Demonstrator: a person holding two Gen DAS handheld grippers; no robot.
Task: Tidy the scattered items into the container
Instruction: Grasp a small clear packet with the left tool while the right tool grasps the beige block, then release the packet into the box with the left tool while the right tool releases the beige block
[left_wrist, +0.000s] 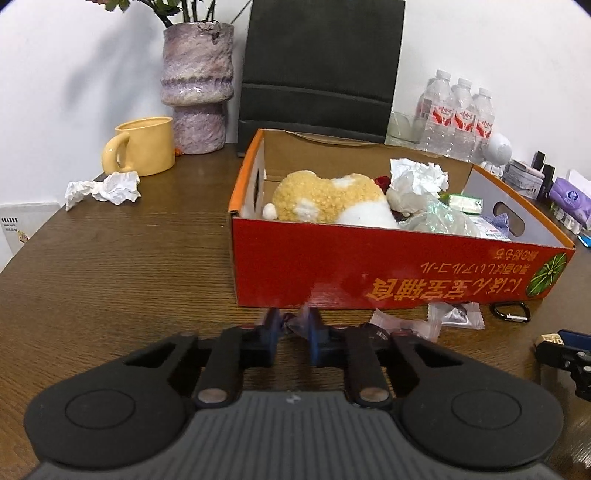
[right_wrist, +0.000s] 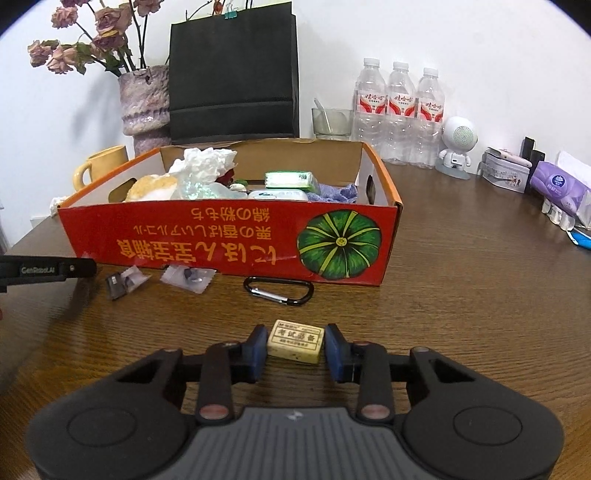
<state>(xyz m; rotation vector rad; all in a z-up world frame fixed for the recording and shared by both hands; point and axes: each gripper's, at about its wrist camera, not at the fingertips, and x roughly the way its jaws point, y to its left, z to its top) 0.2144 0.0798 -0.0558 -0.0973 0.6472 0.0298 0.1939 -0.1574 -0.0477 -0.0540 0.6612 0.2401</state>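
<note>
- Red cardboard box (left_wrist: 369, 258) sits at centre right of our left wrist view and centre left of our right wrist view (right_wrist: 221, 236), its printed side wall facing us with the lettering upside down.
- Inside it we see a tan-and-white plush toy (left_wrist: 325, 201), crumpled white paper (left_wrist: 417, 177), clear crinkled plastic (left_wrist: 439, 219) and a green packet (right_wrist: 291, 180).
- Our left tool (left_wrist: 293, 325), at lower centre of its view, has its blue pads nearly together — clenched on a small wrapped sweet (left_wrist: 295, 320) lying on the surface right at the foot of the box wall.
- Just to the right of it lie two more clear sweet wrappers (left_wrist: 456, 314), then a black carabiner (right_wrist: 277, 290), all close along the front of the box.
- Our right tool (right_wrist: 295, 345), at lower centre of its view, brackets a cream eraser (right_wrist: 295, 341) that rests on the brown wood surface (right_wrist: 461, 295); the left pad touches it and the right pad looks to be against its end, so we read it as gripped.
- A crumpled tissue (left_wrist: 105, 188) lies at middle left of the left view, beside a yellow mug (left_wrist: 142, 147) — well apart from the box.
- Along the back wall stand a purple vase (left_wrist: 197, 88), a black bag (right_wrist: 234, 74) and three water bottles (right_wrist: 399, 110).
</note>
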